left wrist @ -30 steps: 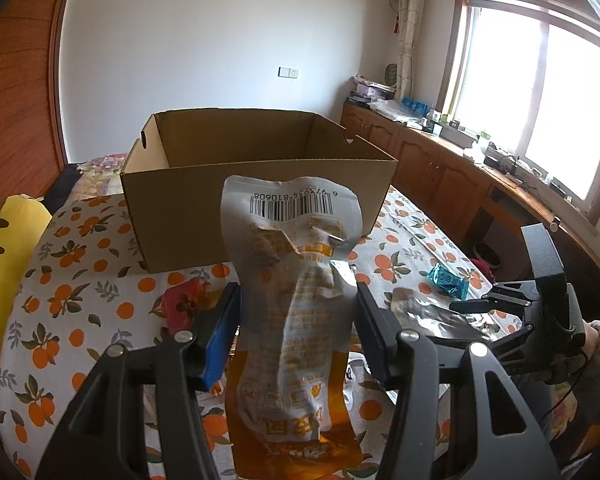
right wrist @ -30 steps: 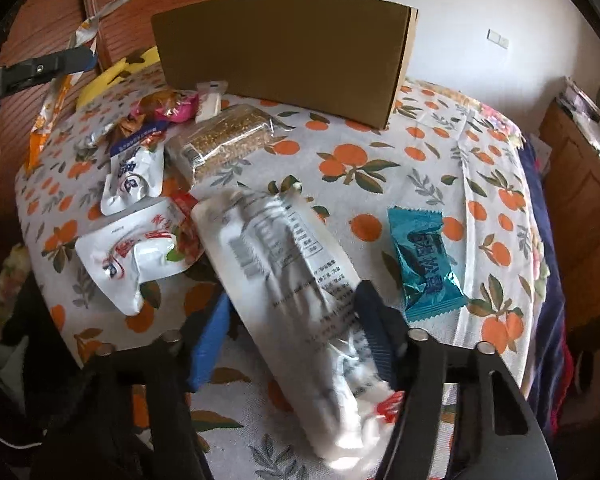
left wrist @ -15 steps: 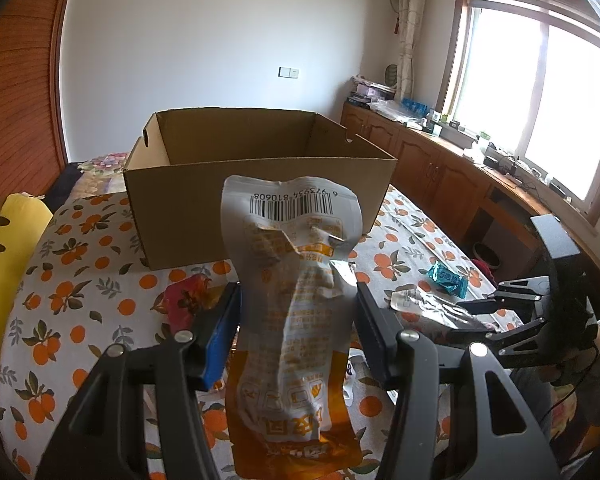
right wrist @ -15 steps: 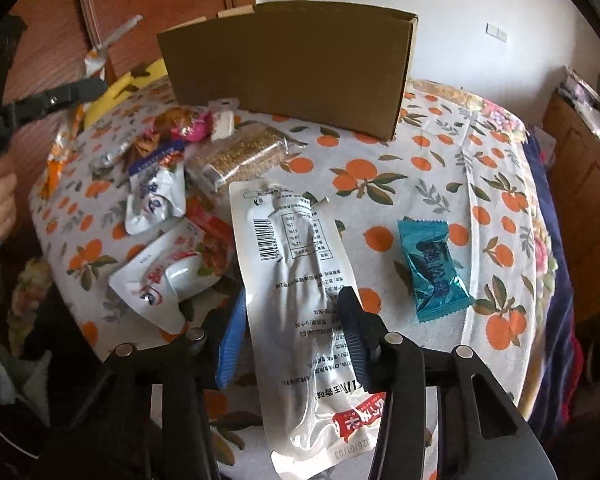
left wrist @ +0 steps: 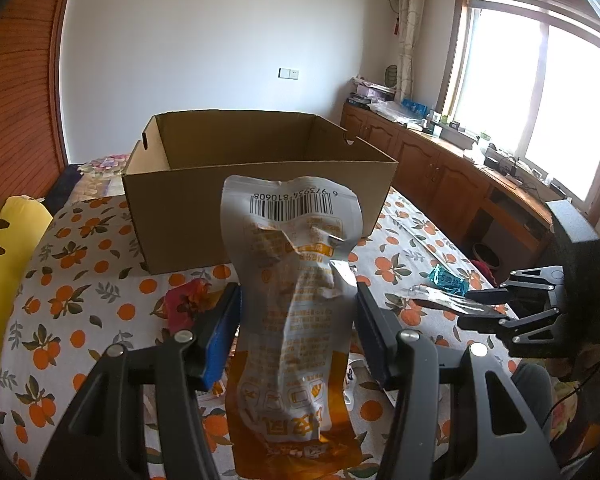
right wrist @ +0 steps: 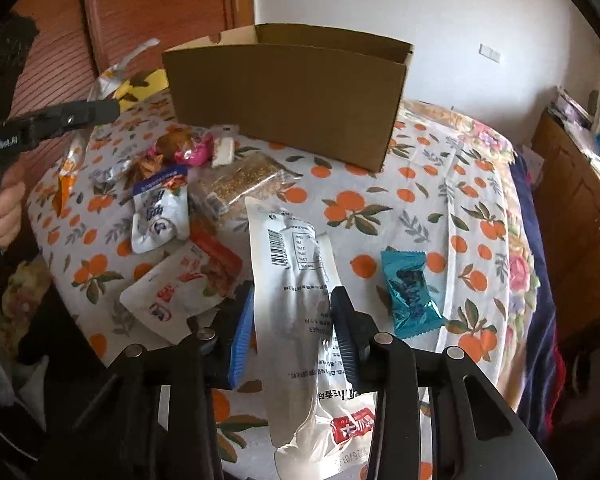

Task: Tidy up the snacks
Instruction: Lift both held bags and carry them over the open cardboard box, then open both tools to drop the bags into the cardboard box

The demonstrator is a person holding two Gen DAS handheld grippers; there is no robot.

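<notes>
Looking along our left gripper (left wrist: 298, 330), we see into the open box (left wrist: 260, 184) on the orange-print cloth (left wrist: 80, 280), its inner walls bare as far as they show, though the floor is hidden behind the near wall; the right view shows only the box's (right wrist: 288, 100) outer side and a strip of inner wall. Our left jaws stand fairly wide yet are closed against both edges of the orange pouch (left wrist: 296, 304), held upright off the cloth with its barcode end up, and its lower end is cut off at the frame edge. In the right view that pouch (right wrist: 66, 176) appears only as a thin strip edge-on, beside our left hand (right wrist: 2, 212). Our right gripper (right wrist: 290, 330) has its jaws drawn in to a narrow gap, pinching the white pouch (right wrist: 300, 316) across its width; whether the far end touches the cloth we cannot tell. From the left view this pouch (left wrist: 436, 300) is a glinting sliver, hard to read. Only the right view shows the loose heap left of it: a white-and-red pack (right wrist: 184, 284), a blue-topped pack (right wrist: 160, 212), a seed bar (right wrist: 236, 180) and a pink candy (right wrist: 192, 152). The teal candy (right wrist: 410, 292) lies apart to the right, and shows small in the left view (left wrist: 446, 280).
</notes>
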